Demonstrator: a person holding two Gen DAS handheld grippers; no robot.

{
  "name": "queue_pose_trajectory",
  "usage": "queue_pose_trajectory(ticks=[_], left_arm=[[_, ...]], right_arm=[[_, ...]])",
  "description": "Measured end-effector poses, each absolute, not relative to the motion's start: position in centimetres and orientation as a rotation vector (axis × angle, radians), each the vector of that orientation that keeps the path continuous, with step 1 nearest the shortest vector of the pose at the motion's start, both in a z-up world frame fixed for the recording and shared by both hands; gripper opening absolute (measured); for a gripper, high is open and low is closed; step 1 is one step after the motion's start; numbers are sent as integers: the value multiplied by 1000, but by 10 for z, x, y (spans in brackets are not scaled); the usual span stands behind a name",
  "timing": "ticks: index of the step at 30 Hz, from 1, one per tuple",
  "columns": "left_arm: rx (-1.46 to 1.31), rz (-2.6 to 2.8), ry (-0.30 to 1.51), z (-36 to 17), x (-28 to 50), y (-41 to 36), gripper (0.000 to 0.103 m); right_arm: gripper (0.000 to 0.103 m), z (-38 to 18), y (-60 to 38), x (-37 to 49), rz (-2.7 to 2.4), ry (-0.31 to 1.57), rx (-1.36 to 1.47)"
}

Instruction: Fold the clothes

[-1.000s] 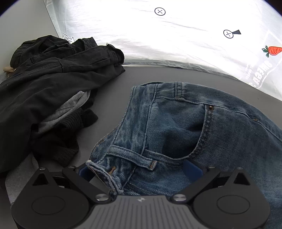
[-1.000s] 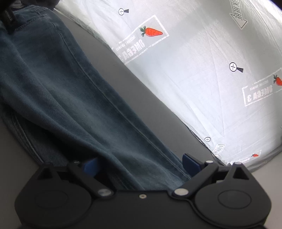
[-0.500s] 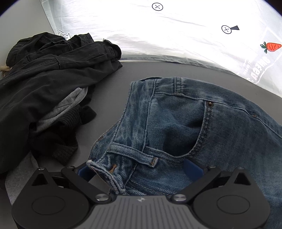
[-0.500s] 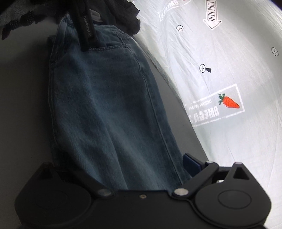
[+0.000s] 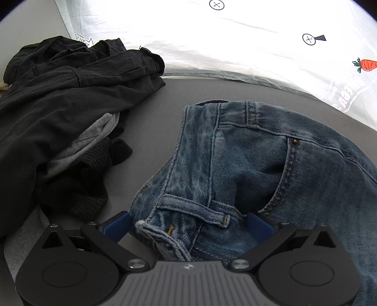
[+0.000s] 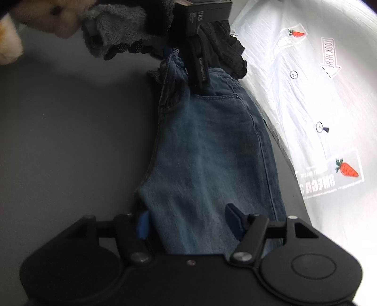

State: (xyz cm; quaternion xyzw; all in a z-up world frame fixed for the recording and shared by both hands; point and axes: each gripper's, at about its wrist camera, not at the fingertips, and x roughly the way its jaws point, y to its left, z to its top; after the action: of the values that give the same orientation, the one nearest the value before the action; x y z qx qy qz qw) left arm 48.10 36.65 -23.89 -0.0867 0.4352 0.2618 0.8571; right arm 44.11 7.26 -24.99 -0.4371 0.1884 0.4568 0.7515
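Jeans (image 5: 271,164): flat on the grey surface (image 5: 169,98), waistband end under my left tool, leg running down to my right tool (image 6: 207,153).
Left gripper (image 5: 188,221): spread wide, blue pads either side of the waistband and belt loop; I can't say the denim is pinched, it just lies between them.
Right gripper (image 6: 188,221): fingers apart too, the leg passing between the pads, cloth slack there.
Fold: legs laid one over the other, one long strip.
Dark pile (image 5: 59,113): black and grey clothes heaped left of the waistband, apart from it.
White sheet (image 5: 259,35): along the far edge of the jeans, carrot prints and crossed-circle marks.
Plush (image 6: 35,18): tan, fuzzy, top left corner of the right view, blurred.
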Motion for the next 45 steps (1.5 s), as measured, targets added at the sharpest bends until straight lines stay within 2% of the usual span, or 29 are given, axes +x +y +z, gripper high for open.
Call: queue_pose_trajectory(ticks=[1, 2, 3, 5, 8, 12, 17, 20, 25, 27, 32, 37, 39, 41, 43, 45], left_arm=[[-187, 557, 918, -238, 481, 366, 103], [-192, 560, 919, -235, 480, 363, 103], [-195, 556, 912, -231, 478, 357, 103], [-202, 548, 900, -222, 473, 345, 103], [-212, 535, 881, -208, 467, 327, 103], [-225, 513, 855, -189, 460, 301, 103], [-200, 384, 851, -174, 473, 226, 103], [-138, 321, 851, -173, 486, 178, 103], [-79, 254, 858, -176, 521, 109, 103], [-73, 246, 855, -178, 540, 83, 103], [-56, 233, 857, -187, 588, 24, 103], [-59, 235, 878, -193, 630, -15, 103], [-45, 222, 891, -193, 640, -26, 103], [-25, 202, 906, -194, 647, -35, 103], [16, 190, 929, -200, 652, -43, 103], [63, 190, 953, -206, 657, -47, 103]], right_arm=[[68, -245, 71, 446, 975, 472, -898], [75, -238, 68, 452, 946, 531, -826], [87, -229, 60, 456, 920, 581, -726], [94, -212, 41, 463, 859, 662, -530], [94, -197, -8, 466, 677, 737, -288], [94, -194, -81, 476, 375, 751, -148], [94, -192, -200, 496, 37, 754, 29], [93, -188, -263, 501, -85, 732, 41], [78, -180, -367, 515, -248, 702, 31], [63, -181, -393, 529, -254, 696, 10], [45, -193, -425, 590, -151, 694, -179], [46, -212, -424, 653, 96, 713, -412], [55, -216, -423, 668, 235, 726, -477], [58, -221, -424, 684, 338, 750, -532], [66, -225, -426, 699, 386, 790, -572], [68, -229, -430, 713, 453, 867, -612]])
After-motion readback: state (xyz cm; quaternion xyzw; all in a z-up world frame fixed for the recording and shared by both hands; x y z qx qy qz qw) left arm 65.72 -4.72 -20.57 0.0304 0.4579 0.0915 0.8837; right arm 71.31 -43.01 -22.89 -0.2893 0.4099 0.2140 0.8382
